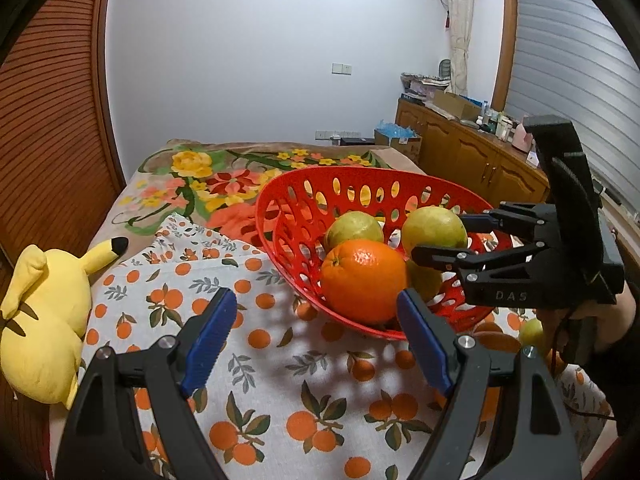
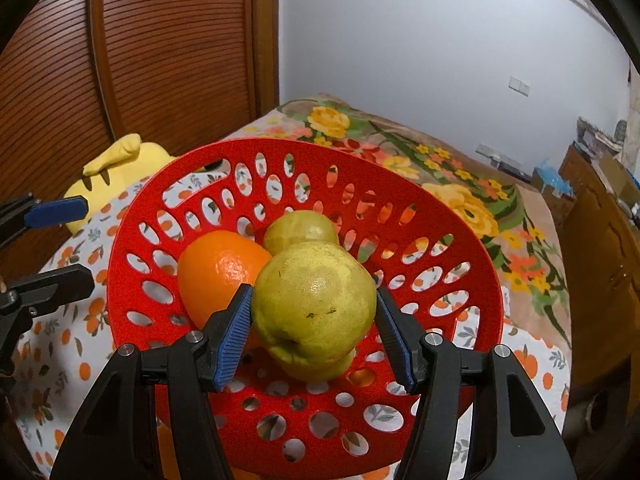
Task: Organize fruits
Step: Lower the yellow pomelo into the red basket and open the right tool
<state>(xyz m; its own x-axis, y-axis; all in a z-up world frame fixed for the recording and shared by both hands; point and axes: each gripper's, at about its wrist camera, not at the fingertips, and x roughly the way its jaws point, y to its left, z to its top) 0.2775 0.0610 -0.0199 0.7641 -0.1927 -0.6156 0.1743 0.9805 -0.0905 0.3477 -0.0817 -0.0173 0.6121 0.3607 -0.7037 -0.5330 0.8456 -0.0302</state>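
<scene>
A red perforated basket (image 1: 280,204) (image 2: 160,200) stands on an orange-print cloth (image 1: 260,360). In it lie an orange (image 1: 360,280) (image 2: 216,272) and several yellow-green fruits (image 1: 354,228). My right gripper (image 2: 314,332) (image 1: 452,240) reaches into the basket, its blue pads pressed on both sides of one yellow-green fruit (image 2: 316,304) (image 1: 434,228), which sits on top of another one (image 2: 320,368). A further yellow-green fruit (image 2: 300,228) lies behind it. My left gripper (image 1: 316,340) (image 2: 56,246) hovers open before the basket's near rim, with nothing between its fingers.
A yellow plush toy (image 1: 44,320) (image 2: 120,160) lies left of the cloth. More fruit lies on the cloth right of the basket, among it a small green one (image 1: 530,332). A flowered blanket (image 1: 208,184) covers the surface behind. A wooden cabinet (image 1: 472,156) stands at the right.
</scene>
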